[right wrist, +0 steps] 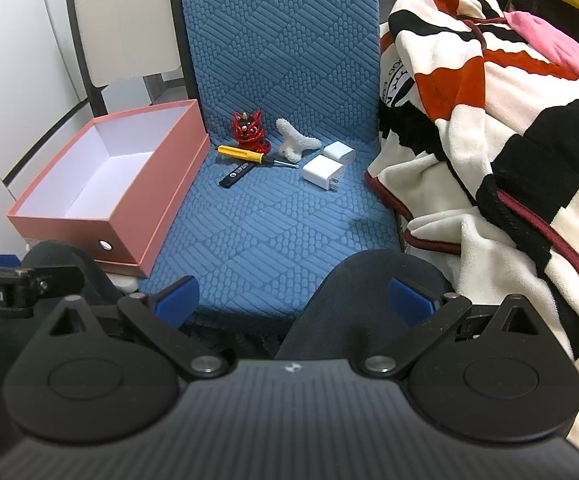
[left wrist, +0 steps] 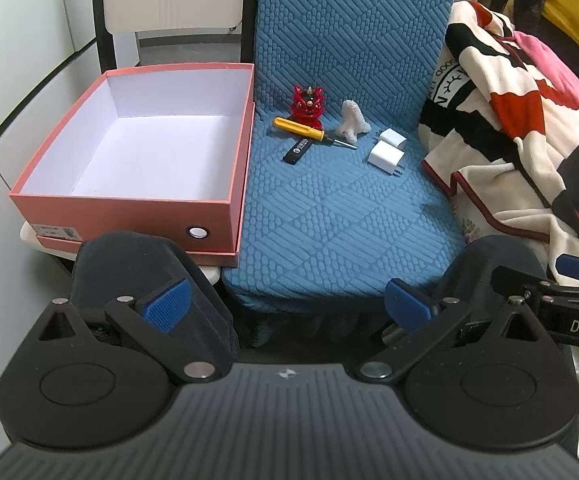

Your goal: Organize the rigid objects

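The print on the black stick (left wrist: 297, 151) is too small to read in either view. The label (left wrist: 58, 232) on the pink box (left wrist: 129, 208) is likewise illegible, and the left tool's body hides part of the box's front edge. The screwdriver (left wrist: 303, 129) crosses in front of the red figurine (left wrist: 308, 103), covering its base. Lettering on the blanket (left wrist: 445, 80) is partly folded out of sight. The other tool (left wrist: 569, 300) enters from the right edge, cut off, its jaws unseen. The chair's front edge is hidden behind both tools.
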The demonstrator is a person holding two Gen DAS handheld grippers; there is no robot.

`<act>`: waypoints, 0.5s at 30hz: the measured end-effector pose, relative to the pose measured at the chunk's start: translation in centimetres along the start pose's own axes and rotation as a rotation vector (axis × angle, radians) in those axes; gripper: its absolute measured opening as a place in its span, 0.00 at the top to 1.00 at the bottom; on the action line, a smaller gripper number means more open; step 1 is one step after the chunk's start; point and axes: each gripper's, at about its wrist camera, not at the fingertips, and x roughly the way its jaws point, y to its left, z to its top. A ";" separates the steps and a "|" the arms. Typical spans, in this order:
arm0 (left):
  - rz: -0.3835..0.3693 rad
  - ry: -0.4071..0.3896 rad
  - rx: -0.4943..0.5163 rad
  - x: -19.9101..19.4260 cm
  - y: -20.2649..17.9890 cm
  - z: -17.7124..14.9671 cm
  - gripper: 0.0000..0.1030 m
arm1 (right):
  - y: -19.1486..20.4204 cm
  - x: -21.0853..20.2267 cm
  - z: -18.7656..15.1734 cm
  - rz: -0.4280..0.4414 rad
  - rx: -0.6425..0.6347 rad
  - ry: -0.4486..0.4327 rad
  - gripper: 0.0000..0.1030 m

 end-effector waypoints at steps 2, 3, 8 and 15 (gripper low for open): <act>-0.003 -0.001 -0.001 -0.1 0.0 -0.1 0.00 | 0.0 -0.2 0.0 0.000 0.002 -0.006 0.00; -0.005 -0.002 -0.001 -0.2 0.1 -0.1 0.00 | 0.0 -0.3 0.0 -0.001 0.003 -0.008 0.00; -0.012 -0.011 0.004 -0.5 0.0 -0.1 0.00 | -0.1 -0.9 -0.1 0.000 0.014 -0.020 0.00; -0.024 -0.029 0.006 -0.7 -0.2 0.2 0.00 | -0.3 -1.3 -0.1 0.003 0.027 -0.035 0.00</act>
